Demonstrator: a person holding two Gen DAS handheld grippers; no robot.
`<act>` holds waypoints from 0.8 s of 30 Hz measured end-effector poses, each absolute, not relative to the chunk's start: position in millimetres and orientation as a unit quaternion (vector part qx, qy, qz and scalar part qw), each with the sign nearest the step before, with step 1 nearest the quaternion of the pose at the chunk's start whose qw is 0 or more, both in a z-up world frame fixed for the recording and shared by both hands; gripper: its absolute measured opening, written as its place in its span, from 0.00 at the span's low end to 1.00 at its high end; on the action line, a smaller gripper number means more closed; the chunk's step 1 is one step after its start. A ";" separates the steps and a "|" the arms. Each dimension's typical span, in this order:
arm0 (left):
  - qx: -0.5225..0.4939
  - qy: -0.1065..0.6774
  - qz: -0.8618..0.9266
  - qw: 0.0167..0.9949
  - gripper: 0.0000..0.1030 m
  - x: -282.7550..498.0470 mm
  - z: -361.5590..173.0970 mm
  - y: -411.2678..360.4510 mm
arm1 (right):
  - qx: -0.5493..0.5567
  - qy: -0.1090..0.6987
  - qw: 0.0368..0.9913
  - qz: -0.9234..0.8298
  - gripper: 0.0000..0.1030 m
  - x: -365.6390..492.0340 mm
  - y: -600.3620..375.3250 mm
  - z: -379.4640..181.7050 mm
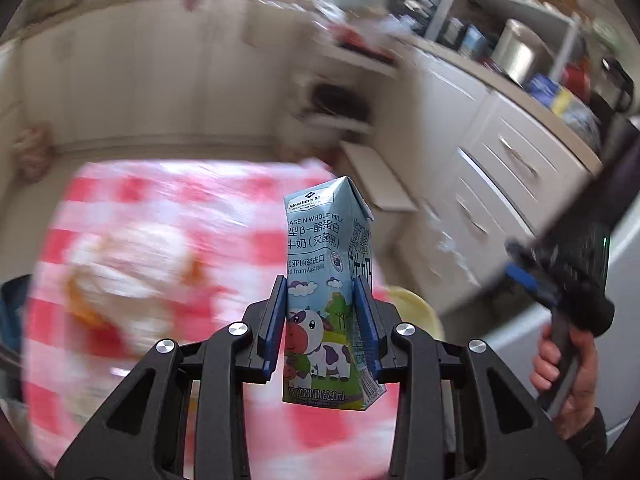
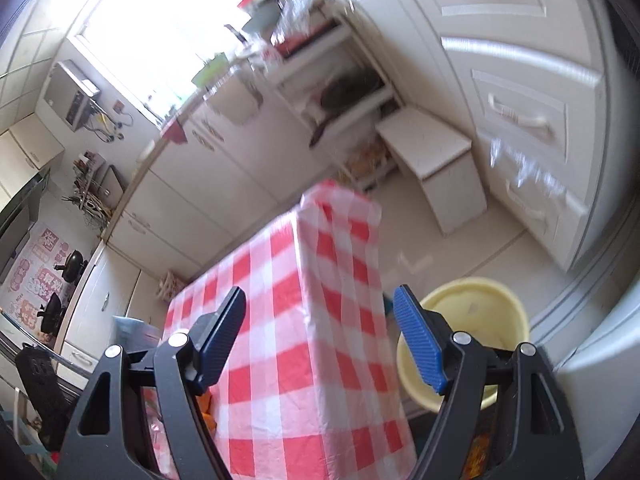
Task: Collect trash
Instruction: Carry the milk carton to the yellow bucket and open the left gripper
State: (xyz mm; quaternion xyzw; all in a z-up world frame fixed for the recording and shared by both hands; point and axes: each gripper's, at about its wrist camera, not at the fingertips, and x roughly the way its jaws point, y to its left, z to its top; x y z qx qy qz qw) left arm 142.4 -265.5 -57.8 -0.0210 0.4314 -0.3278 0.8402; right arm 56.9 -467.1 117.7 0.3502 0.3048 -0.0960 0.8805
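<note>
My left gripper (image 1: 322,292) is shut on a light blue milk carton (image 1: 326,264) with a cartoon cow, held upright above a table with a red and white checked cloth (image 1: 160,216). A blurred white and orange heap of trash (image 1: 124,276) lies on the cloth to the left. My right gripper (image 2: 320,304) is open and empty, above the cloth-covered table's corner (image 2: 304,320). It also shows at the right of the left wrist view (image 1: 560,276), held by a hand. A yellow bin (image 2: 472,328) stands on the floor beside the table, just right of my right gripper.
White cabinets with drawers (image 2: 520,112) run along the right. A small white stool (image 2: 436,160) stands on the tiled floor beyond the table. Open shelves with pans (image 2: 344,96) sit under a cluttered counter. The yellow bin's rim (image 1: 416,308) peeks out behind my left gripper.
</note>
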 end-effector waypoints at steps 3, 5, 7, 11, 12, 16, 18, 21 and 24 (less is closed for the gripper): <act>-0.001 0.469 -0.351 0.810 0.31 126.7 -95.3 -335.6 | 0.331 0.274 0.898 -0.097 0.72 48.3 -444.2 169.0; 0.003 0.508 -0.355 0.784 0.31 122.7 -130.1 -384.7 | 0.333 0.258 0.902 -0.093 0.72 49.9 -434.6 192.8; 0.015 0.531 -0.343 0.775 0.31 122.6 -159.4 -422.9 | 0.340 0.253 0.902 -0.087 0.72 44.5 -433.8 197.9; 0.031 0.563 -0.314 0.764 0.34 127.1 -197.2 -473.4 | 0.345 0.254 0.900 -0.077 0.72 39.4 -452.5 197.7; 0.037 0.568 -0.309 0.762 0.41 127.9 -202.4 -482.6 | 0.344 0.253 0.901 -0.077 0.72 42.9 -451.2 202.8; 0.035 0.570 -0.304 0.762 0.54 127.7 -200.8 -498.1 | 0.347 0.245 0.902 -0.073 0.72 30.4 -457.4 207.3; 0.034 0.558 -0.310 0.769 0.58 123.6 -183.7 -495.6 | 0.352 0.235 0.903 -0.073 0.72 34.1 -465.1 209.4; 0.035 0.520 -0.310 0.796 0.62 119.9 -141.7 -463.7 | 0.361 0.221 0.903 -0.070 0.72 31.7 -470.7 208.1; 0.031 0.480 -0.291 0.827 0.71 120.1 -103.7 -413.4 | 0.359 0.220 0.905 -0.056 0.73 53.9 -487.2 190.3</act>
